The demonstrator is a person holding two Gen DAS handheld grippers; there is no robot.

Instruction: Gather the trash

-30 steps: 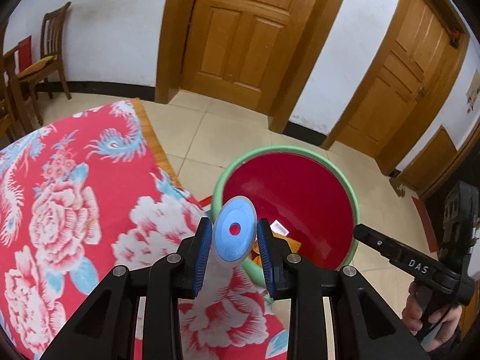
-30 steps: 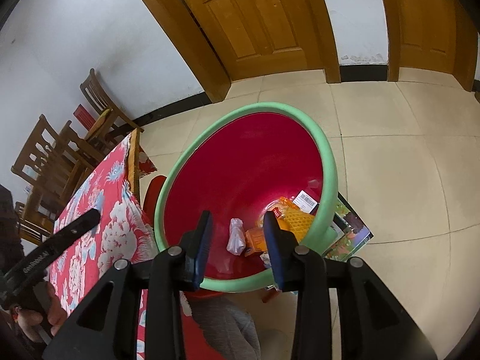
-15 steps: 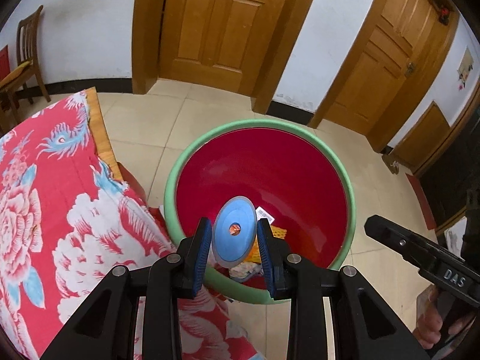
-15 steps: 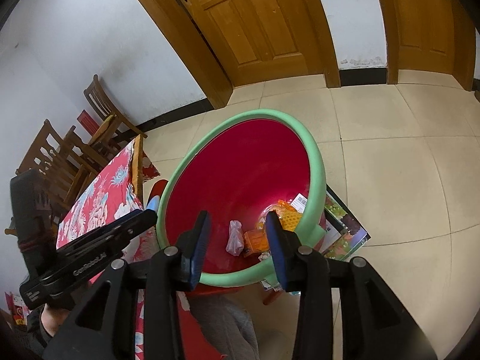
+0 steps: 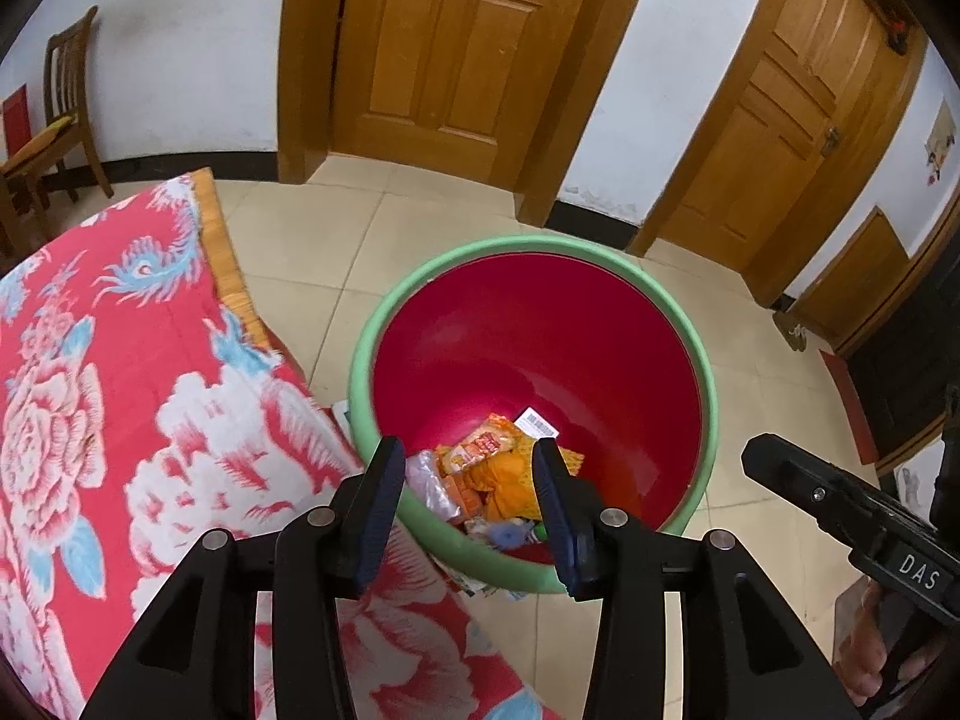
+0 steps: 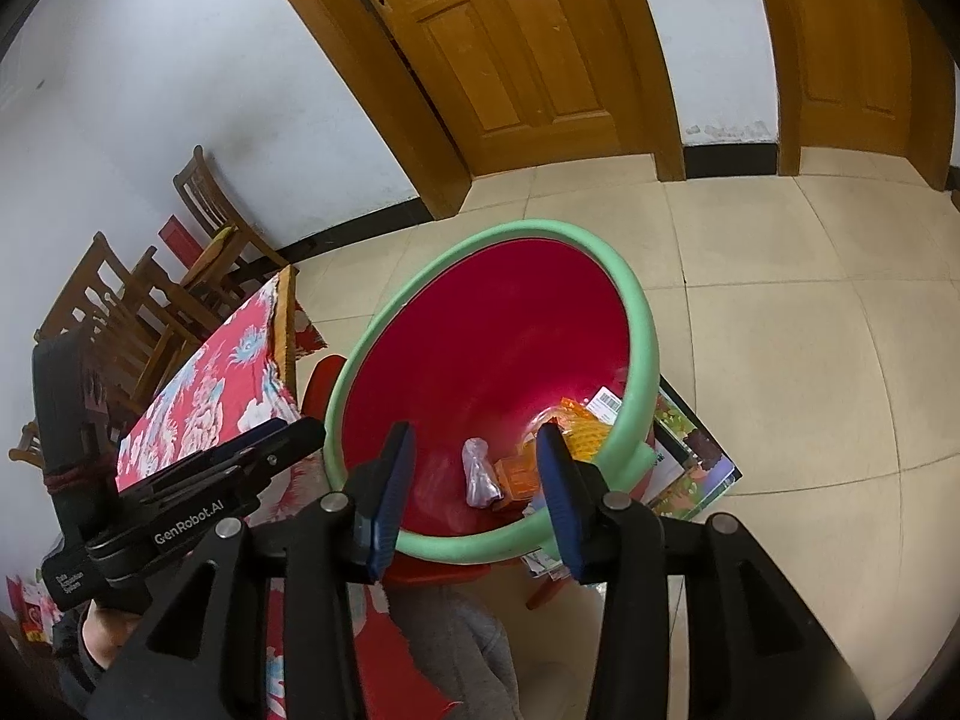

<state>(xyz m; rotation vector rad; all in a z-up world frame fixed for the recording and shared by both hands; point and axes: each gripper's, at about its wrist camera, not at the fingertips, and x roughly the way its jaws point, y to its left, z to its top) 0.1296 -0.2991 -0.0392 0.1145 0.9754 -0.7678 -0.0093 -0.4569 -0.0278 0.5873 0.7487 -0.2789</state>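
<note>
Trash (image 5: pixel 480 468) in red bin (image 5: pixel 540 324) below left hand-held gripper (image 5: pixel 465 483), wide open, empty.

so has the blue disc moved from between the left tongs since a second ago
Yes. It no longer sits between the left tongs, which now gape over the red bin; a blue piece among the trash near the bin's near wall may be it.

Glossy red plastic bin (image 5: pixel 540 348) — foam-like matt green rim (image 5: pixel 711 408)
</note>
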